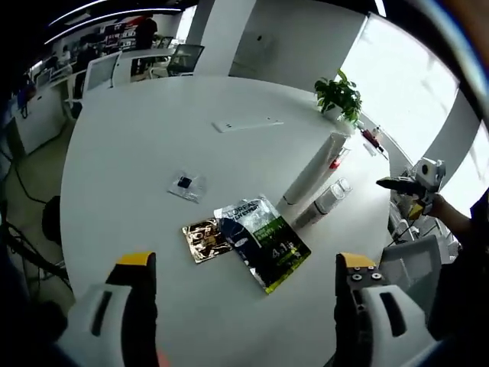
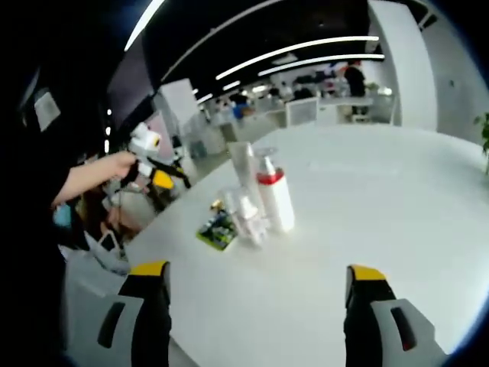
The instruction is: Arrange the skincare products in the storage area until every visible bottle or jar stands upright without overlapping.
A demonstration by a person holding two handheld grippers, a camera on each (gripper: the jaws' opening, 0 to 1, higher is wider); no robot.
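**Both claws wide and empty; products lie well ahead**

Your left gripper (image 1: 243,294) stands with jaws spread wide, nothing between them; your right gripper (image 2: 256,302) likewise gapes over bare white table (image 1: 153,138), holding nothing.

Left gripper view, near to far: a green-and-black sachet (image 1: 266,243) lies flat, its corner overlapping a gold foil packet (image 1: 205,239); both look light, limp and slick, so pinch an edge rather than the face; beyond them a small clear packet (image 1: 185,184); to the right a clear bottle (image 1: 324,202) on its side, touching a long white tube (image 1: 310,174), also down; judged light, smooth, apt to roll, so take each across the body near the middle.

Right gripper view: the white bottle with red collar (image 2: 274,196) appears upright beside clear items I cannot tell apart; take it low on the body.

Farthest, the left gripper view gives a potted plant (image 1: 338,96); the right gripper view gives the person's hand (image 2: 114,164).
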